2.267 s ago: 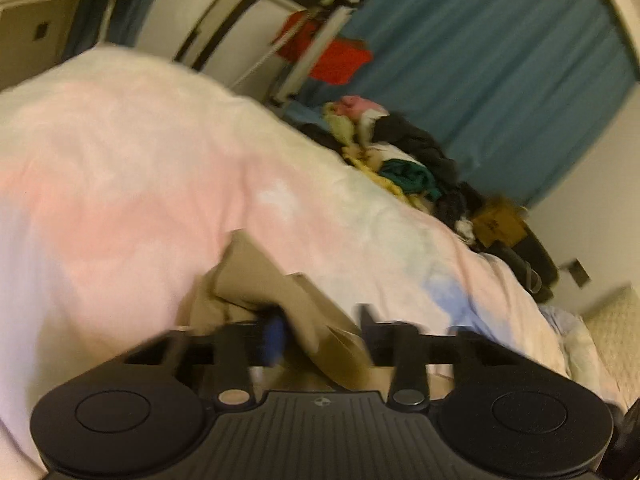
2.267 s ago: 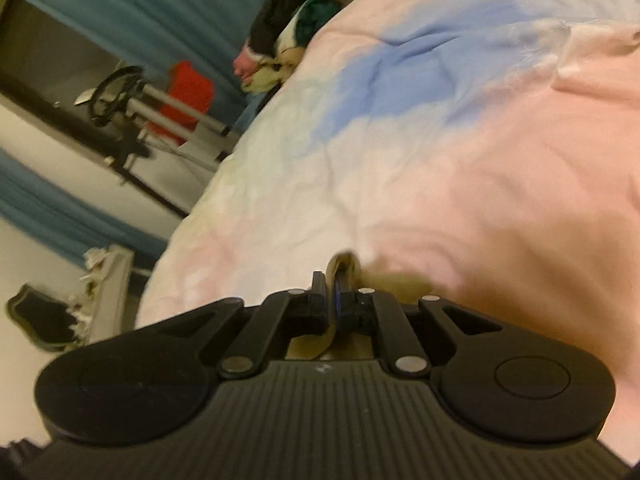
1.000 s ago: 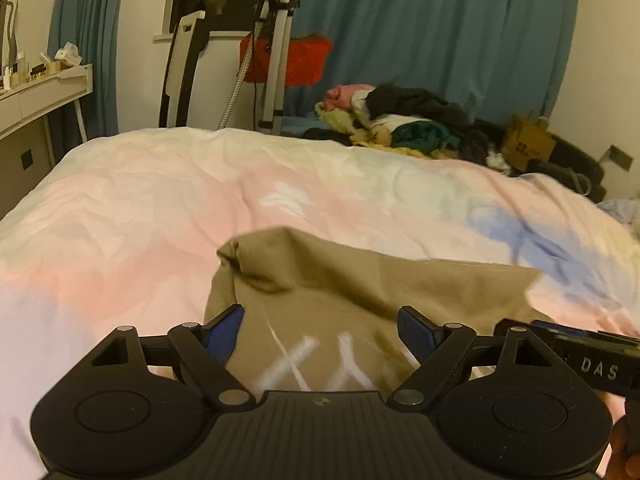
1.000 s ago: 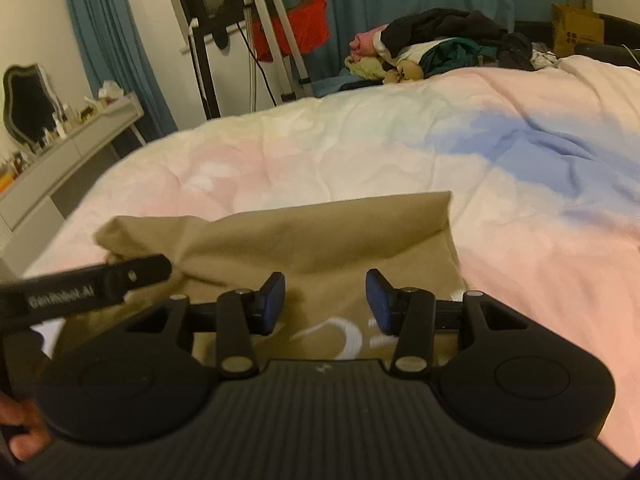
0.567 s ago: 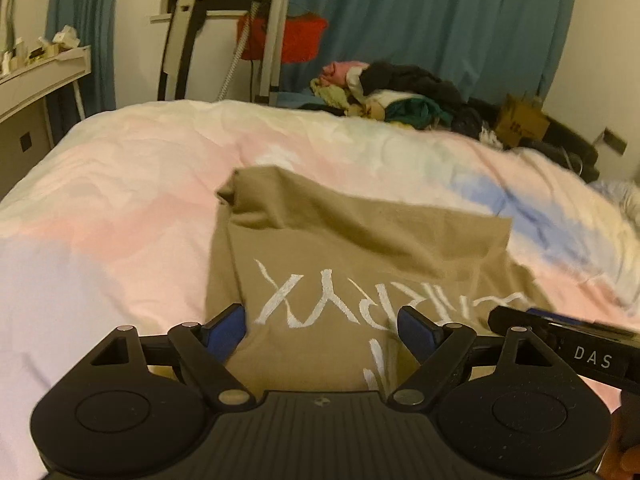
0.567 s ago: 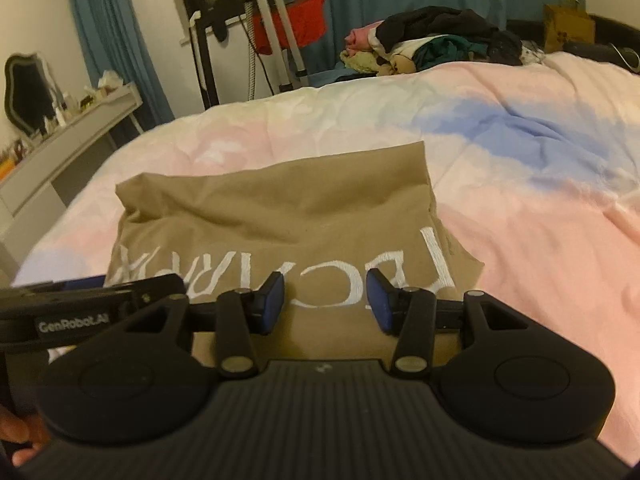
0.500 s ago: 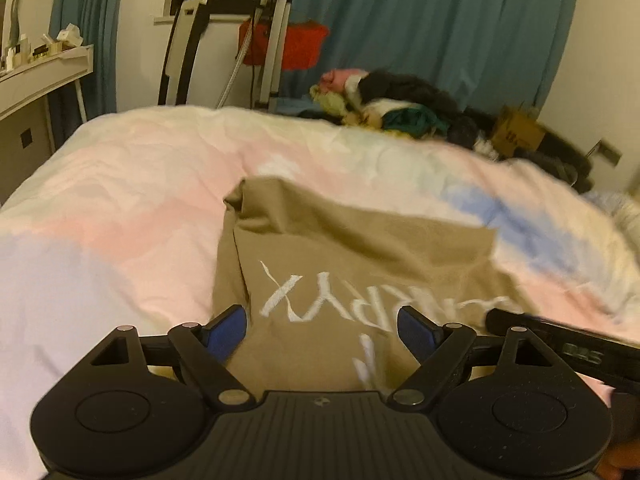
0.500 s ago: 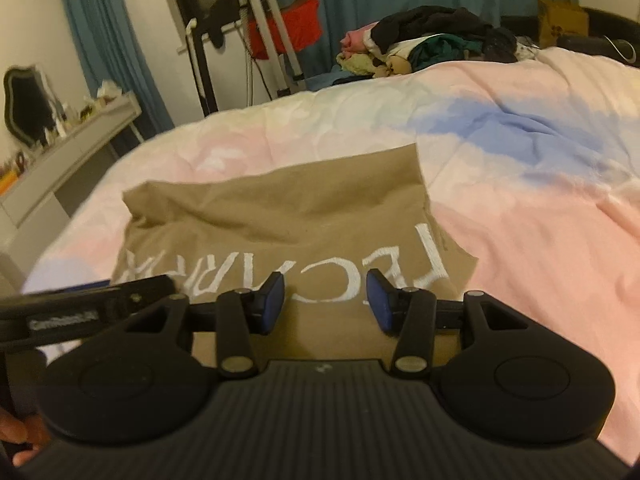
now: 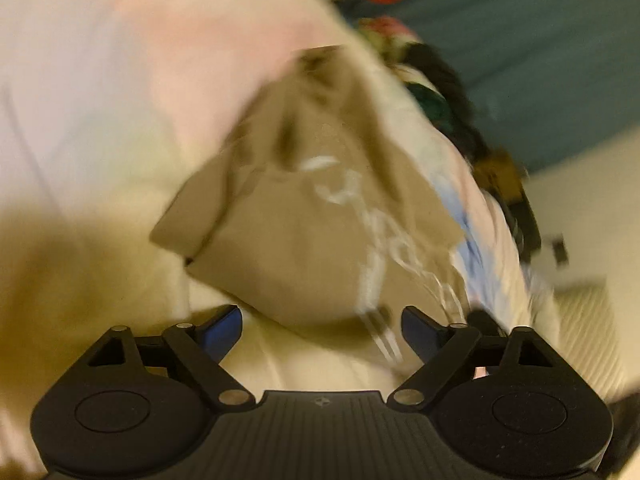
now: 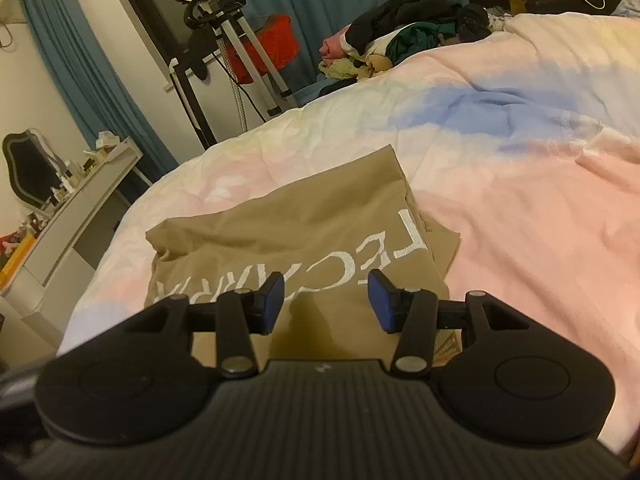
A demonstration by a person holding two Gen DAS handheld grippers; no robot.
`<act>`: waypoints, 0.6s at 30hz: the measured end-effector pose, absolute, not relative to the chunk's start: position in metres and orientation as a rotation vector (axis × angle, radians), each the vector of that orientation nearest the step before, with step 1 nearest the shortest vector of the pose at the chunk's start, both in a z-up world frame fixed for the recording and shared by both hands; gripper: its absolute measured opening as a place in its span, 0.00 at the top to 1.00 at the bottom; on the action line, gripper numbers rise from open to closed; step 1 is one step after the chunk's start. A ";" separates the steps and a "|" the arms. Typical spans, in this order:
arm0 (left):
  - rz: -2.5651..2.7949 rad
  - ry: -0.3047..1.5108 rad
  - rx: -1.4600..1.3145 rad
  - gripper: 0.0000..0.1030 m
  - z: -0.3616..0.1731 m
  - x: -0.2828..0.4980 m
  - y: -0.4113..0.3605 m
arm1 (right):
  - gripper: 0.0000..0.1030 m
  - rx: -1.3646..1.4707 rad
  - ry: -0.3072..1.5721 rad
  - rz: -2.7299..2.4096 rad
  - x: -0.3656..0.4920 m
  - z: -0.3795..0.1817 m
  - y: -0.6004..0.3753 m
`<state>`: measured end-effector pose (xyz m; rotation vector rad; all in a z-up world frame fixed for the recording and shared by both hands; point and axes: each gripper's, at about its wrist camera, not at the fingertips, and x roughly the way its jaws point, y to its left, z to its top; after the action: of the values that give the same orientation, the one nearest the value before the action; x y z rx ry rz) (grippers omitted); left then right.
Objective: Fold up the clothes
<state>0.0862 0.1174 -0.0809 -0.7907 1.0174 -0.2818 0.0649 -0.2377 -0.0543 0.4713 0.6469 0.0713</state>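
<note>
A tan T-shirt with white lettering (image 10: pixel 304 240) lies folded on the pastel pink, blue and white duvet (image 10: pixel 520 184). My right gripper (image 10: pixel 324 300) is open and empty, just above the shirt's near edge. In the blurred, tilted left wrist view the same shirt (image 9: pixel 320 216) lies ahead of my left gripper (image 9: pixel 320 330), which is open and empty, with pale duvet (image 9: pixel 120 80) around it.
A pile of unfolded clothes (image 10: pixel 400 36) sits at the far end of the bed. A stand with a red cloth (image 10: pixel 240 52) and a white dresser with a mirror (image 10: pixel 72 200) stand to the left. Blue curtains hang behind.
Both grippers let go of the shirt, which now lies flat on the bed. The left gripper has swung and tilted sharply, blurring its view. The right gripper has drawn back a little.
</note>
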 end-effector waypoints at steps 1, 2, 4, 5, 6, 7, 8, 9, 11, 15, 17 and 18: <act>-0.268 0.994 -0.826 0.23 -0.082 0.088 0.121 | 0.53 0.484 0.648 0.070 0.064 -0.054 -0.239; -0.254 0.971 -0.861 0.29 -0.083 0.089 0.125 | 0.52 0.496 0.648 0.068 0.064 -0.054 -0.240; -0.241 0.923 -0.905 0.41 -0.082 0.087 0.130 | 0.52 0.559 0.648 0.108 0.061 -0.052 -0.244; -0.240 0.900 -0.916 0.49 -0.081 0.085 0.132 | 0.51 0.604 0.647 0.142 0.059 -0.051 -0.246; -0.239 0.881 -0.917 0.53 -0.080 0.082 0.133 | 0.51 0.668 0.648 0.192 0.058 -0.050 -0.248; -0.239 0.862 -0.917 0.60 -0.079 0.080 0.133 | 0.49 0.740 0.649 0.249 0.056 -0.051 -0.249; -0.240 0.846 -0.920 0.65 -0.079 0.078 0.134 | 0.37 0.812 0.652 0.310 0.055 -0.053 -0.249; -0.243 0.836 -0.931 0.67 -0.079 0.077 0.135 | 0.20 0.881 0.657 0.368 0.054 -0.056 -0.247; -0.250 0.816 -0.953 0.73 -0.079 0.076 0.137 | 0.11 1.019 0.695 0.462 0.056 -0.068 -0.239; -0.263 0.778 -0.997 0.76 -0.079 0.075 0.140 | 0.12 1.219 0.836 0.516 0.069 -0.104 -0.225; -0.263 0.768 -1.033 0.77 -0.081 0.074 0.143 | 0.11 1.284 0.879 0.471 0.074 -0.121 -0.225; -0.263 0.760 -1.052 0.77 -0.082 0.074 0.144 | 0.11 1.311 0.879 0.424 0.075 -0.127 -0.229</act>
<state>0.0737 0.1439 -0.0815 -1.0520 0.7603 -0.2631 0.0752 -0.2294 -0.1274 1.3109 0.8791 0.4244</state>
